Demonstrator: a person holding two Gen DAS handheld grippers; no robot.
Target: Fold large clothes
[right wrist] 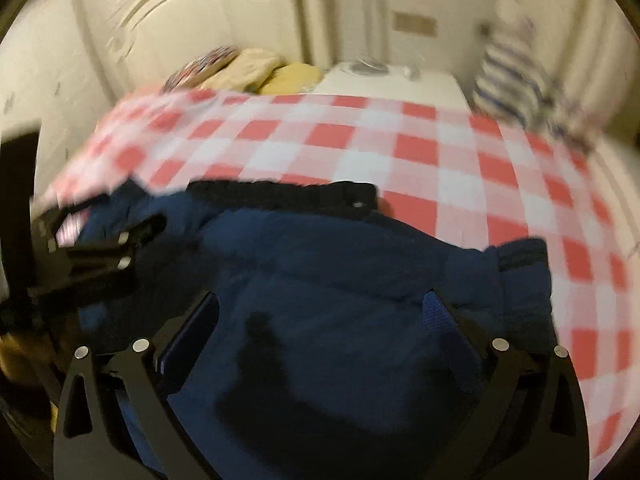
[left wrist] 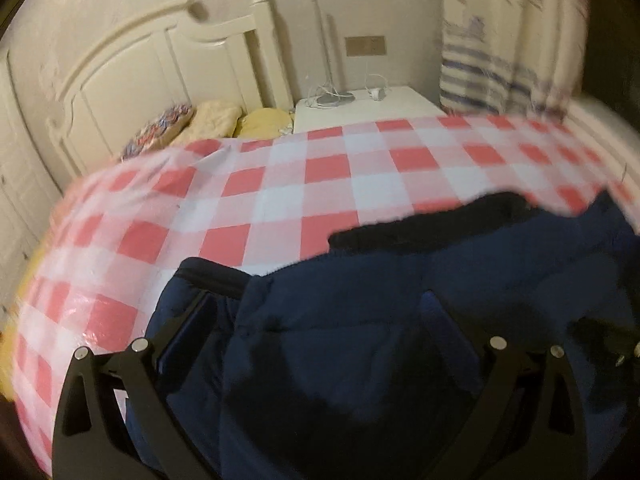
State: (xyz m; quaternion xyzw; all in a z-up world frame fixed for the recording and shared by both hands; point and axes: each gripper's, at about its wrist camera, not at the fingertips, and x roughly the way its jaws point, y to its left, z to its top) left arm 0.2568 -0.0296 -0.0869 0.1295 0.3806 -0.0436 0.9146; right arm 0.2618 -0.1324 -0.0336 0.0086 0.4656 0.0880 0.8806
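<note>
A dark navy padded jacket point(left wrist: 400, 304) with a black collar band point(left wrist: 432, 220) lies on a red-and-white checked cloth point(left wrist: 304, 184). In the left wrist view my left gripper point(left wrist: 320, 312) is open, its fingers spread wide just above the jacket's left part near a cuffed sleeve end point(left wrist: 212, 280). In the right wrist view my right gripper point(right wrist: 320, 312) is open over the jacket point(right wrist: 340, 280), with a sleeve cuff point(right wrist: 520, 256) to its right. The left gripper point(right wrist: 104, 248) shows at the left of that view, over the jacket's edge. Both views are blurred.
The checked cloth point(right wrist: 400, 144) covers a table. Behind it are a white headboard point(left wrist: 132, 80), several pillows point(left wrist: 216, 120), a white nightstand point(left wrist: 360, 108) with cables, and a striped towel point(left wrist: 480, 68) hanging at the right.
</note>
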